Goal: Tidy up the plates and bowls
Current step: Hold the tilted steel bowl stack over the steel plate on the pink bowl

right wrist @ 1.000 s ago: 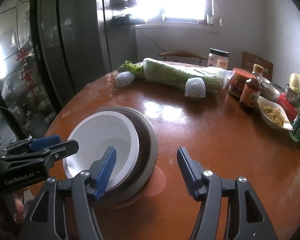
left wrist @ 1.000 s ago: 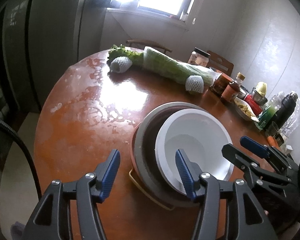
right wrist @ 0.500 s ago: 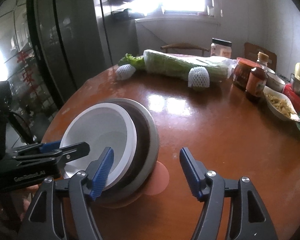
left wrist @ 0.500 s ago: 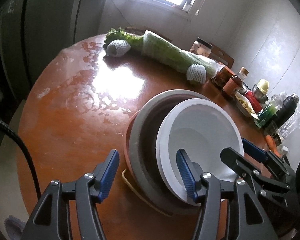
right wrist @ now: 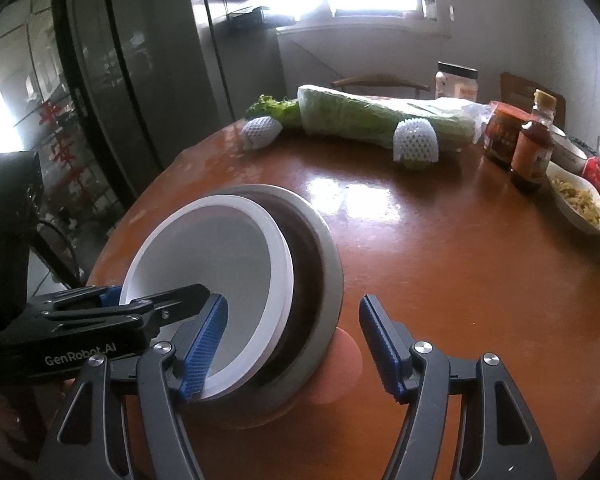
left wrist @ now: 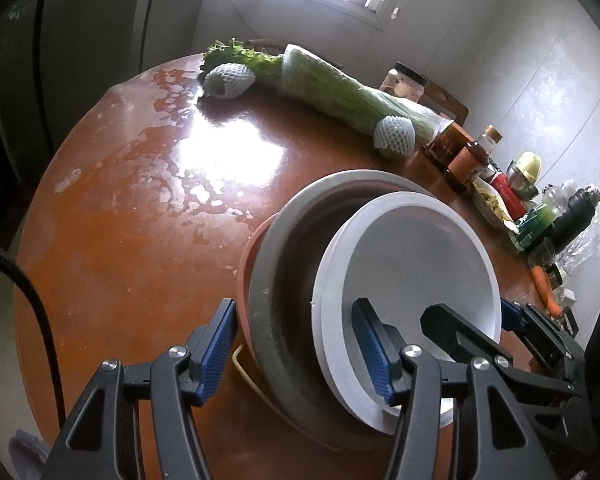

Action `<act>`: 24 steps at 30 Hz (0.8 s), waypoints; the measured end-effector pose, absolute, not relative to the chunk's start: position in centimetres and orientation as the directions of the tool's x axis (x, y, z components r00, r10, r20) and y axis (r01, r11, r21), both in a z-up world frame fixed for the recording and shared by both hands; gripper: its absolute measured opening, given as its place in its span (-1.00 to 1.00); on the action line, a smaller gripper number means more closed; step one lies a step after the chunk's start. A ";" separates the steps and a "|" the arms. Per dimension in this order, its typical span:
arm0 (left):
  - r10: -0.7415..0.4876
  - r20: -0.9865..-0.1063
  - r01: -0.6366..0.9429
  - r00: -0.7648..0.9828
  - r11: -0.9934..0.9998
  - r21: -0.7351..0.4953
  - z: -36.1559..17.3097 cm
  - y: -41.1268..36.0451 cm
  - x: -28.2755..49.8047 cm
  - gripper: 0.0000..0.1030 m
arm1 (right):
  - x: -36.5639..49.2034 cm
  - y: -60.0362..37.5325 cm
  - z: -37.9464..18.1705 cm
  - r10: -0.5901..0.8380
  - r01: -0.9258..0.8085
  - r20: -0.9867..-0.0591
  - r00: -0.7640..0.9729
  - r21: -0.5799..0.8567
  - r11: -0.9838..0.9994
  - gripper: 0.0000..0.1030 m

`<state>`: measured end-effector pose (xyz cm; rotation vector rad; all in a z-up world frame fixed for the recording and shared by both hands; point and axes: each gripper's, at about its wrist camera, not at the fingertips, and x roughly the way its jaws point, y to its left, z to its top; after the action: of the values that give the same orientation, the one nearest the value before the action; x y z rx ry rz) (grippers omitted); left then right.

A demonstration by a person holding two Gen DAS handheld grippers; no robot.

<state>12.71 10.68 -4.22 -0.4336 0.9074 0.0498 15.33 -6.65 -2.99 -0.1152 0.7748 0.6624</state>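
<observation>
The left gripper is level above the near table edge, jaws spread wide, straddling the near rims of the stacked dishes. The right gripper is likewise spread apart; its left finger lies inside the white shallow round bowl, its right finger over the table. The white bowl sits tilted inside a grey-rimmed brown bowl, which rests on a pinkish plate on the round glossy brown wooden table. Whether any finger touches a rim cannot be told. At the far edge lie a wrapped green cabbage, foam-netted fruit and sauce bottles.
</observation>
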 end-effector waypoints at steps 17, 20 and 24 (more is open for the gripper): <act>-0.135 -0.777 -0.172 0.615 0.939 -0.299 -3.8 7.5 14.6 0.12 | 16.0 -9.7 -3.0 0.492 -0.546 -0.675 0.550 0.155 0.823 0.36; -0.135 -0.778 -0.159 0.614 0.944 -0.289 -3.7 6.5 14.9 0.12 | 16.1 -10.8 -3.0 0.485 -0.530 -0.677 0.554 0.162 0.832 0.36; -0.128 -0.779 -0.141 0.614 0.953 -0.267 -3.5 5.1 15.4 0.12 | 16.4 -12.2 -2.9 0.473 -0.508 -0.674 0.568 0.165 0.845 0.36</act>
<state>15.36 5.12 -3.53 -0.3179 0.9141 0.0074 16.42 -12.24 -2.94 -0.0493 0.7764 0.5765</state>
